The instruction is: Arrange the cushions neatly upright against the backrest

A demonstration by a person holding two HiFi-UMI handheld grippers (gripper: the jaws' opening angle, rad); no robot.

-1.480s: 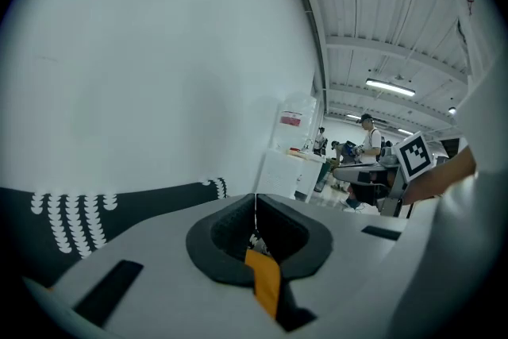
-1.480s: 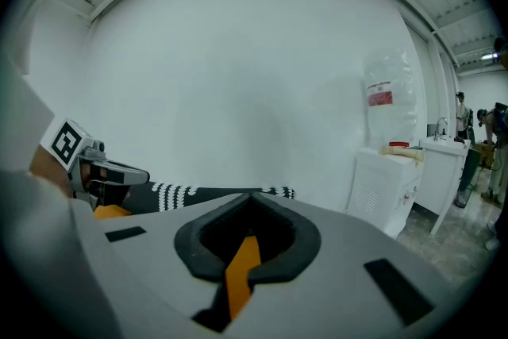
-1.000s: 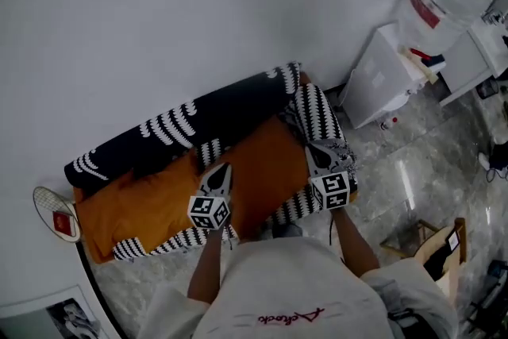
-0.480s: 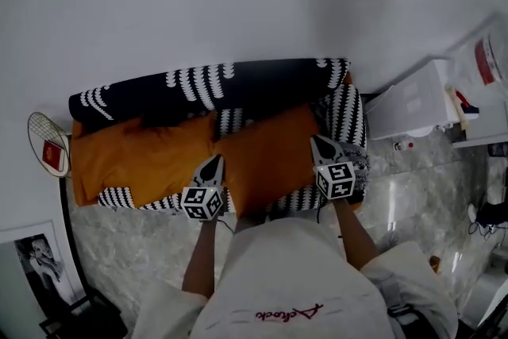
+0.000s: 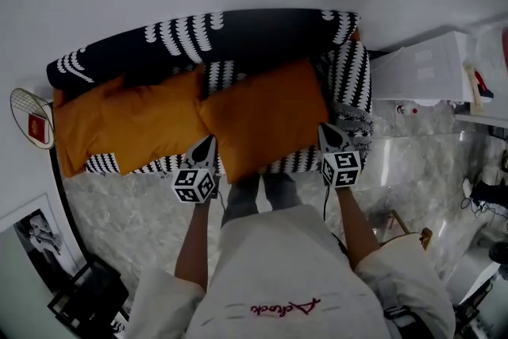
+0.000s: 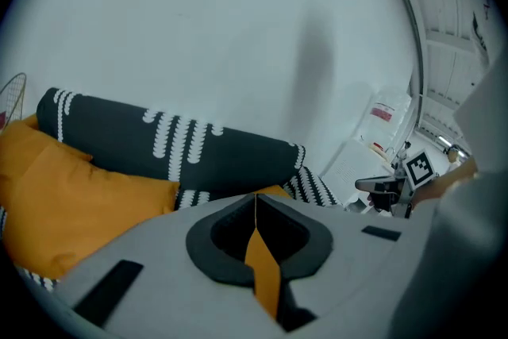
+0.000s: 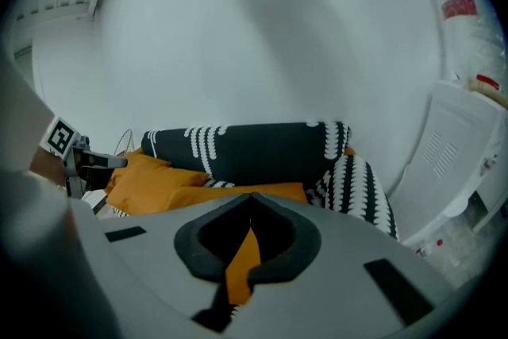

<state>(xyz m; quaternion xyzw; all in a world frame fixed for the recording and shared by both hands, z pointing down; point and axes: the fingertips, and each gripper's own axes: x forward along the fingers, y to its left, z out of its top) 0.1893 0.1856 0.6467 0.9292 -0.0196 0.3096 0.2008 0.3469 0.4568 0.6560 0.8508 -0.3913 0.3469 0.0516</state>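
Observation:
Two orange cushions lie flat on the seat of a black-and-white patterned sofa: the left cushion (image 5: 119, 119) and the right cushion (image 5: 266, 119), which overhangs the front edge. The dark backrest (image 5: 238, 32) runs along the white wall. My left gripper (image 5: 207, 142) is shut with nothing in it, at the seat's front edge beside the right cushion's left corner. My right gripper (image 5: 326, 129) is also shut with nothing in it, by that cushion's right corner near the armrest (image 5: 353, 83). The left gripper view (image 6: 255, 194) and right gripper view (image 7: 252, 194) show jaws closed, with orange cushion below.
A white cabinet (image 5: 421, 75) stands right of the sofa on the marble floor (image 5: 413, 171). A racket (image 5: 28, 119) leans at the sofa's left end. A framed picture (image 5: 32, 250) and a black stand (image 5: 87, 298) sit at the lower left.
Both grippers have drawn back from over the seat to the sofa's front edge. The head view has swung, so the sofa now lies level. The two cushions now show apart.

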